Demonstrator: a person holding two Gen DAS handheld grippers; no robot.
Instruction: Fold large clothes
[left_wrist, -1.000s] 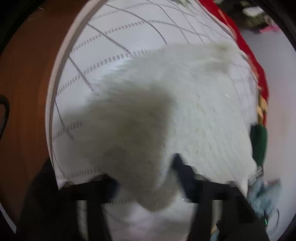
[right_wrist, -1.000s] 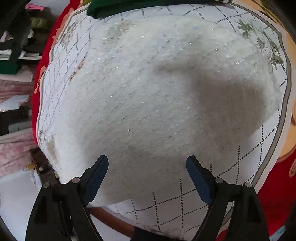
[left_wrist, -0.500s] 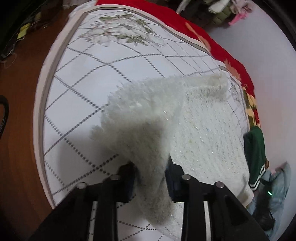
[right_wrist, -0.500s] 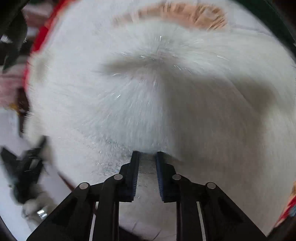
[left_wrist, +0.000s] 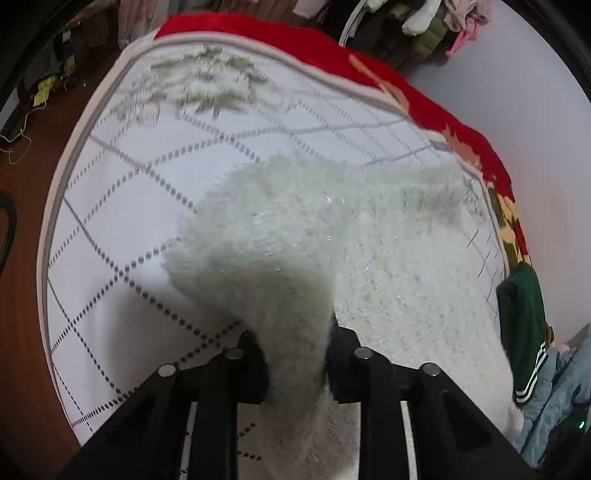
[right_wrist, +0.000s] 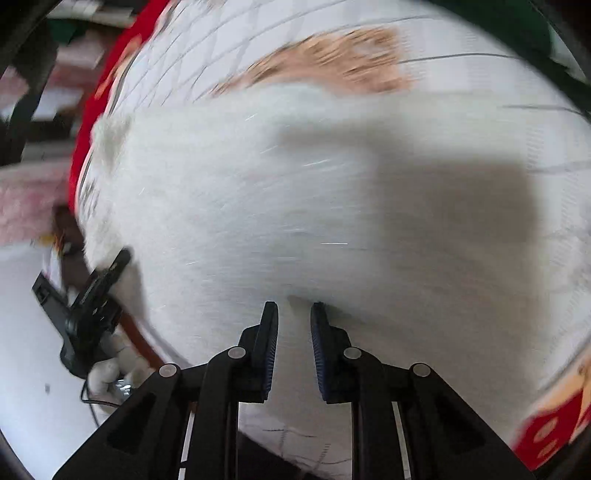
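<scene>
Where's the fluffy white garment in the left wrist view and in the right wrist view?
Left wrist: fluffy white garment fills centre and right, a fold rising between the fingers.
Right wrist: it fills the blurred middle, running down to the fingers.
Shared landmark: red blanket edging the white quilt.

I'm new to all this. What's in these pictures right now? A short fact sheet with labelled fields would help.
Garment: fluffy white garment, partly spread on the bed
Surface: white quilted bedspread with a dotted diamond pattern
Left gripper: shut on a lifted bunch of the garment
Right gripper: fingers close together with white fabric between them; the view is blurred
Nearby: dark green garment at the bed's edge, red blanket along the far side
Fold stage: one edge raised, not yet laid over
</scene>
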